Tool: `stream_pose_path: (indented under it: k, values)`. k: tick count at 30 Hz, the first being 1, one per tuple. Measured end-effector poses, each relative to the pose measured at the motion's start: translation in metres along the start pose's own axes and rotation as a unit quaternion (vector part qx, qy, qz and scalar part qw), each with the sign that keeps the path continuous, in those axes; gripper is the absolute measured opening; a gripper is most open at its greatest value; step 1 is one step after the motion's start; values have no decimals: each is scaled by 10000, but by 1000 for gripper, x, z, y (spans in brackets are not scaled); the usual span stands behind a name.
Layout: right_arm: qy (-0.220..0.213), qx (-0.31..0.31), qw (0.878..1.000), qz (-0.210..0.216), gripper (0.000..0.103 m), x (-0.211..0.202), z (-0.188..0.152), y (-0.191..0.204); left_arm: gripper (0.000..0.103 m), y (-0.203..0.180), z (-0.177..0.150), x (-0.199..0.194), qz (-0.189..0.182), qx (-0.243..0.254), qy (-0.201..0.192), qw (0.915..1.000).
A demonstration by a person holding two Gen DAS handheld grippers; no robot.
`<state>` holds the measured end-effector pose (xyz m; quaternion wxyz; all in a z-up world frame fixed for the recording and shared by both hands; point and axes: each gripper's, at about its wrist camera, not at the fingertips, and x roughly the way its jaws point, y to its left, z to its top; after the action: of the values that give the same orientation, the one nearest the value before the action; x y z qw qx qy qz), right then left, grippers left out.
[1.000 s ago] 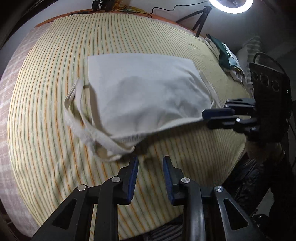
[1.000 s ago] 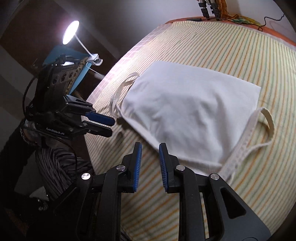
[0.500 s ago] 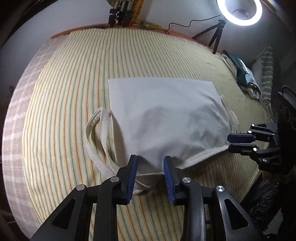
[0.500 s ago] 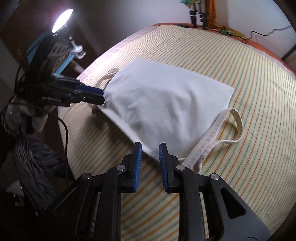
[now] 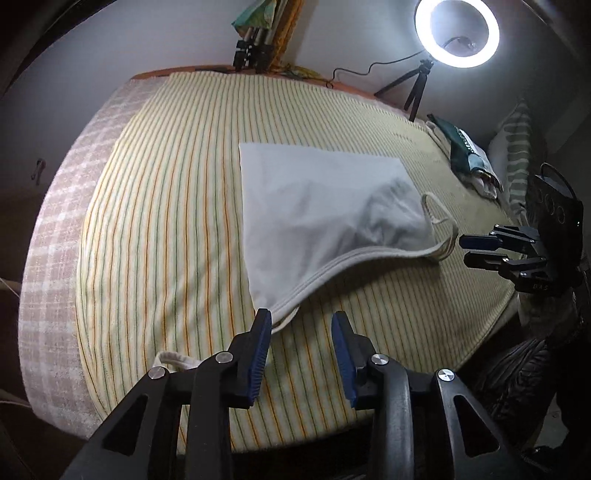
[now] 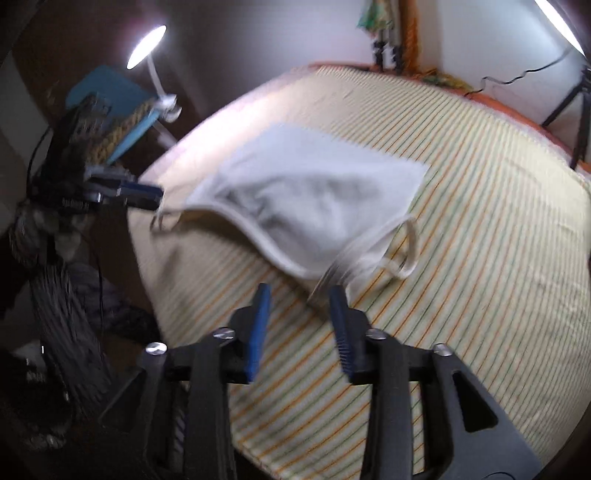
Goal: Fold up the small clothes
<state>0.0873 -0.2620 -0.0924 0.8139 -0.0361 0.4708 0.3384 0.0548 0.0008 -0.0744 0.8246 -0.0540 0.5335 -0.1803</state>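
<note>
A white cloth bag with cream straps (image 5: 317, 214) lies on the striped bed cover (image 5: 166, 240); it also shows in the right wrist view (image 6: 317, 206). Its near hemmed edge sags between two lifted corners. My left gripper (image 5: 301, 350) is open, its left finger touching the bag's near corner. My right gripper (image 6: 299, 325) is open, with the bag's other corner and a strap loop (image 6: 402, 251) just beyond its fingers. Each gripper shows in the other's view, the right (image 5: 480, 251) and the left (image 6: 144, 195). The right wrist view is blurred.
A ring light on a tripod (image 5: 456, 33) stands at the back right. Folded clothes and a pillow (image 5: 472, 162) lie at the bed's right side. A desk lamp (image 6: 147, 48) and a blue object (image 6: 110, 99) are left of the bed. The bed's front edge is close below both grippers.
Both grippers have opened wider and pulled back and up. The bag's near edge has shifted and now hangs slack between the corners, and the left strap has dropped near the bed edge.
</note>
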Motion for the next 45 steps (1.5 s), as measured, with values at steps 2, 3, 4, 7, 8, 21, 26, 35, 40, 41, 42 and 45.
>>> stream_pose_path:
  k: [2, 3, 4, 7, 8, 21, 26, 35, 40, 41, 42, 45]
  values:
    - [-294, 276, 9992, -57, 48, -2, 9, -10, 34, -1, 6, -1, -23, -63, -123, 9999]
    - [-398, 325, 9987, -30, 48, -1, 13, -13, 34, -2, 10, 1, -86, -111, -165, 9998]
    - [-449, 335, 9984, -70, 48, 0, 17, -16, 34, -3, 14, 4, -147, -156, -201, 9996]
    - [-253, 250, 9982, -484, 33, 17, 29, -14, 34, -11, 26, 21, -149, -266, -221, 9993]
    - [-72, 204, 9979, -610, 24, 26, 35, -15, 34, -12, 29, 28, -139, -294, -200, 9993]
    - [713, -498, 9953, -433, 49, -4, -8, 0, 37, 14, 23, 27, -43, -870, -343, 9956]
    - [-108, 381, 9992, -76, 54, -27, 19, -32, 41, 30, 19, 26, -180, -1257, -425, 9910]
    - [-467, 2232, 9721, 548, 54, 14, 30, -106, 46, 55, 15, 47, -855, -2107, -229, 9735]
    - [-383, 2527, 9628, 878, 54, 35, 26, -112, 46, 65, 19, 57, -1094, -2441, -176, 9634]
    - [-356, 2527, 9627, 902, 54, 39, 27, -111, 46, 66, 20, 58, -1125, -2456, -180, 9626]
    - [-319, 2528, 9625, 927, 54, 43, 28, -109, 46, 66, 21, 59, -1136, -2457, -200, 9624]
    - [-384, 2573, 9599, 1041, 54, 48, 27, -106, 46, 65, 25, 62, -1222, -2498, -202, 9603]
